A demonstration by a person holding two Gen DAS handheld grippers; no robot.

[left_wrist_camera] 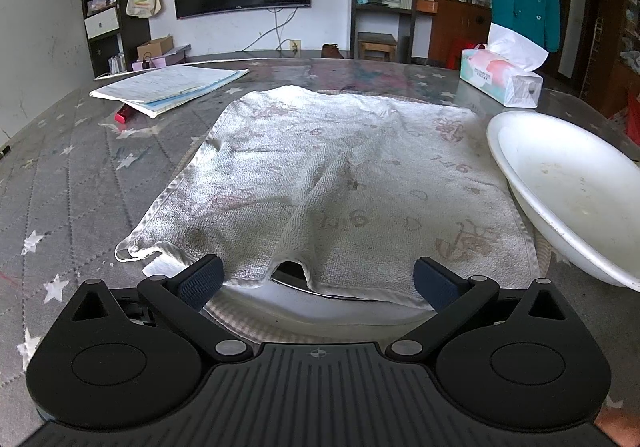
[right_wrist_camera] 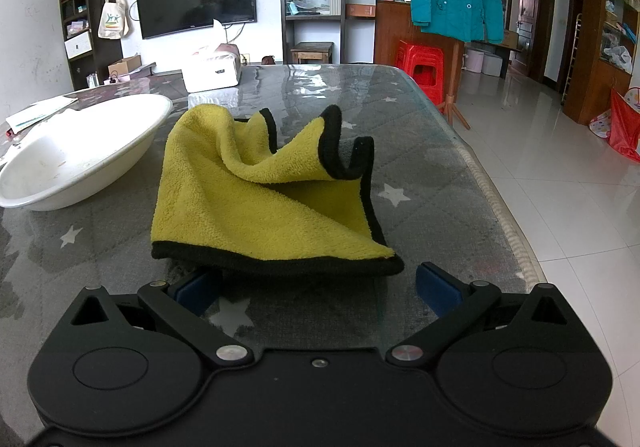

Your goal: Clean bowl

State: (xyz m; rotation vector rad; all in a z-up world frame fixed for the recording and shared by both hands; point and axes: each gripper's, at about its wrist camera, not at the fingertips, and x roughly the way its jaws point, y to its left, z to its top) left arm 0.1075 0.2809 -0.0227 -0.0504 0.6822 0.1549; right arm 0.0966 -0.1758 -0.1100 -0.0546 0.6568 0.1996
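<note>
Right wrist — bowl [right_wrist_camera: 76, 151] left of claw [right_wrist_camera: 318, 289]

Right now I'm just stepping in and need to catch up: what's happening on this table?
Nothing is gripped yet. The left gripper is open at the near edge of a white towel spread flat; the right gripper is open just before a crumpled yellow cloth. The white bowl sits between the two cloths, untouched, with specks inside.

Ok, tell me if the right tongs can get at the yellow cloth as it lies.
Probably yes. The right tongs are open, and the yellow cloth lies directly ahead on the table, its black-trimmed near edge between the pads, nothing in between. The white bowl sits off to the left.
</note>
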